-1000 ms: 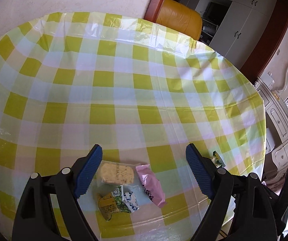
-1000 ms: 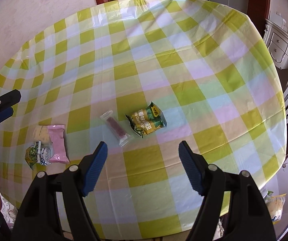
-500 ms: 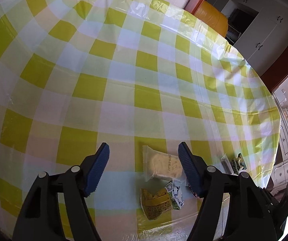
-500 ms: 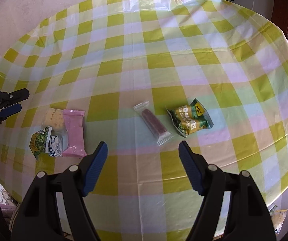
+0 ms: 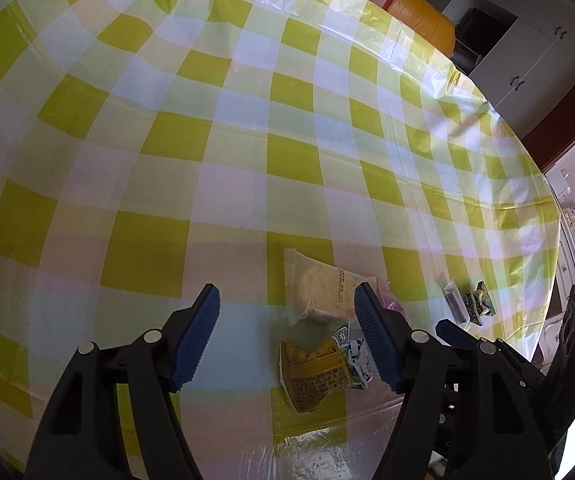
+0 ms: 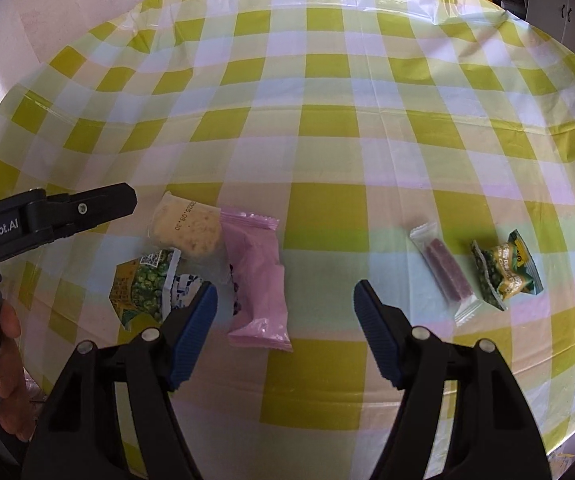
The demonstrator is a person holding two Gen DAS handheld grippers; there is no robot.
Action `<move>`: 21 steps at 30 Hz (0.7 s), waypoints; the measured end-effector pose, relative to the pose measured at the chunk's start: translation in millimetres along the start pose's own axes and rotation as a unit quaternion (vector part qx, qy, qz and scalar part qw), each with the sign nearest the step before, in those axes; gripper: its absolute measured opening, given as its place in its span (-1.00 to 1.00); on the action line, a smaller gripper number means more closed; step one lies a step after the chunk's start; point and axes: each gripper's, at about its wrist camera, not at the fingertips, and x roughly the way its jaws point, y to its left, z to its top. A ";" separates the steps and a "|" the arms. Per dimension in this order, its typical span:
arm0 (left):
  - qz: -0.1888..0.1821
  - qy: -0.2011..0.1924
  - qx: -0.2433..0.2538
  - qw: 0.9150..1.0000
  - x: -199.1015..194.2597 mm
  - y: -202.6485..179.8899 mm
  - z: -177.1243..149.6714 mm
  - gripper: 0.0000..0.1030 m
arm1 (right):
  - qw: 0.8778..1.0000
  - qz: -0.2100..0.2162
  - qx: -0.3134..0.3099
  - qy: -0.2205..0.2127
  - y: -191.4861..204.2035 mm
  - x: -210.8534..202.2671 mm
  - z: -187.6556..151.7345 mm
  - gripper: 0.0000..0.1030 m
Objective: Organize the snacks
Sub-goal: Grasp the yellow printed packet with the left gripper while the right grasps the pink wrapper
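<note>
The only clearly readable writing is "GenRobot.AI", in white on the black body of the left hand-held gripper at the left edge of the right wrist view, and a stamped date, "2025.08.30", on the clear cracker packet. The other wrappers carry print too small to read.

Five snacks lie on the surface, which wears a glossy plastic cloth checked in yellow-green, white and pale pink. In the lower left of the right wrist view three cluster together: the clear packet with its round, pale, speckled cracker; a crinkled green and yellow pea packet just below it; and a smooth pink pillow-shaped packet touching the cracker packet's right side. Well apart, at the right, a clear sleeve holding a dark purple bar lies just beside a second green and yellow pea packet.

In the left wrist view the cracker packet and the pea packet sit between the ribbed blue pads, towards the right pad; its jaws stand moderately wide, gripping nothing. The right hand-held gripper is closing, with the lower end of the pink packet between its pads, untouched. A person's hand shows at the lower left.
</note>
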 end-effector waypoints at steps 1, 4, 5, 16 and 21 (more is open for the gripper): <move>-0.004 0.000 -0.011 1.000 -1.6 3.5 -5.5 0.31 | 1.000 0.001 -0.002 0.003 2.5 4.0 1.2 0.23; -0.003 0.002 -0.026 1.000 -4.4 5.2 -22.9 0.30 | 1.000 0.006 -0.010 0.019 8.1 18.3 1.6 0.03; -0.010 0.001 -0.030 0.999 -5.8 3.9 -27.5 0.31 | 1.000 0.002 -0.015 0.016 10.2 19.4 0.7 0.02; 0.006 0.023 -0.001 1.000 9.5 -21.5 -39.8 0.22 | 0.999 -0.038 -0.019 -0.002 -1.1 8.9 -5.5 -0.50; 0.031 0.033 0.027 0.999 20.9 -28.1 -43.5 -0.03 | 0.997 -0.070 -0.021 -0.019 -7.7 -6.2 -8.4 -0.50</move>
